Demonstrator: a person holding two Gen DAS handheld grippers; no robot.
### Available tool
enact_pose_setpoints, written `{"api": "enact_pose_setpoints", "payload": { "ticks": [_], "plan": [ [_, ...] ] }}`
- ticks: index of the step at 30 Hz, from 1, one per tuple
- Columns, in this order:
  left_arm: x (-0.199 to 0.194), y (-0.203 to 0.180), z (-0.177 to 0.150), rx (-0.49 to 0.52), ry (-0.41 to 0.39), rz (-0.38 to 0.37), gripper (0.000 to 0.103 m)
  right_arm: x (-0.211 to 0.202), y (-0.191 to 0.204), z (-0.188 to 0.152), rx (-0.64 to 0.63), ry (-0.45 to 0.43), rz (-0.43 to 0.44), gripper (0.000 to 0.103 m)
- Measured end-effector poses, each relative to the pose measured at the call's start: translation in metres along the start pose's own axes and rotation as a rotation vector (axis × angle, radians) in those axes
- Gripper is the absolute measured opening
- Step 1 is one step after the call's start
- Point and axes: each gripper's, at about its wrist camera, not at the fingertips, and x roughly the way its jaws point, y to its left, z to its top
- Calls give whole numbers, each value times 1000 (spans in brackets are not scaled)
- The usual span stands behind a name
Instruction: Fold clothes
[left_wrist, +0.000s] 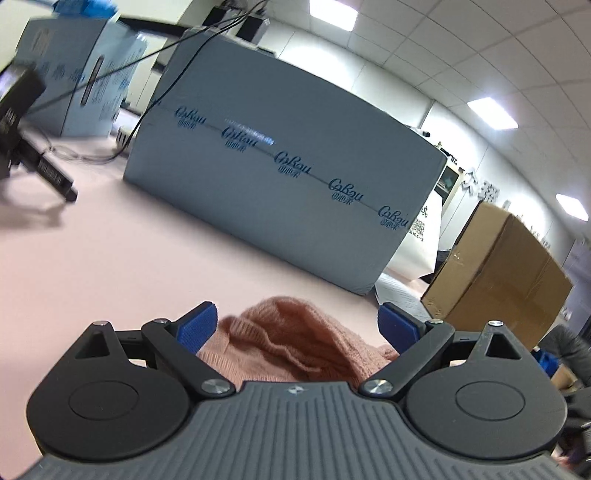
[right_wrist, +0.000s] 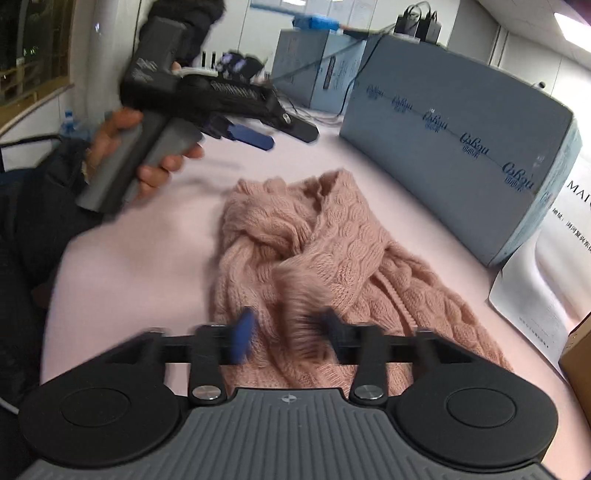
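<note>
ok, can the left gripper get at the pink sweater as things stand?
Probably yes. The left gripper has its jaws open, and the pink sweater bunches right between the fingers with nothing in the way.

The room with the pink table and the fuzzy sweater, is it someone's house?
Probably not: it looks like an office or storeroom. There are ceiling panel lights, a big wrapped grey package and a cardboard box around the pink sweater.

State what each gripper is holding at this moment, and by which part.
Nothing is held. The left gripper and the right gripper both have jaws apart above the pink knitted sweater, not pressing on it.
</note>
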Motion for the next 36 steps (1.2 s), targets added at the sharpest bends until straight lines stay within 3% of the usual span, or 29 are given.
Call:
{"api": "enact_pose_setpoints", "payload": {
  "ticks": [3,5,8,13,18,21,22,25,27,29,31,33,36],
  "plan": [
    [19,-20,8,88,55,-39,94,-28,-11,0,132,-161,0,41],
    [39,-37,14,164,108,-55,94,-33,-19,-1,266,-258,37,23],
    [71,-49,15,203,210,-7,94,-7,-23,-8,460,-221,56,16],
    [108,-33,-1,182,359,97,94,26,-4,-35,469,-35,41,14],
    [117,-34,-9,237,347,144,94,13,1,-45,486,-52,23,16],
    [122,-39,-16,327,334,179,95,-18,12,-48,441,-101,-37,35],
    [123,-39,-16,337,330,183,95,-31,14,-52,430,-136,-69,45],
    [120,-35,-10,302,320,171,94,-68,13,-69,448,-215,-181,55],
    [108,-25,0,216,291,144,94,-83,7,-77,502,-249,-230,65],
    [92,-16,8,137,233,127,94,-117,3,-95,647,-334,-326,80],
    [73,-7,15,64,160,128,94,-143,4,-113,762,-412,-443,84],
    [53,-3,16,37,63,191,96,-171,16,-132,861,-459,-691,84],
    [40,-6,17,61,-11,223,103,-191,28,-144,879,-453,-857,84]
  ]
}}
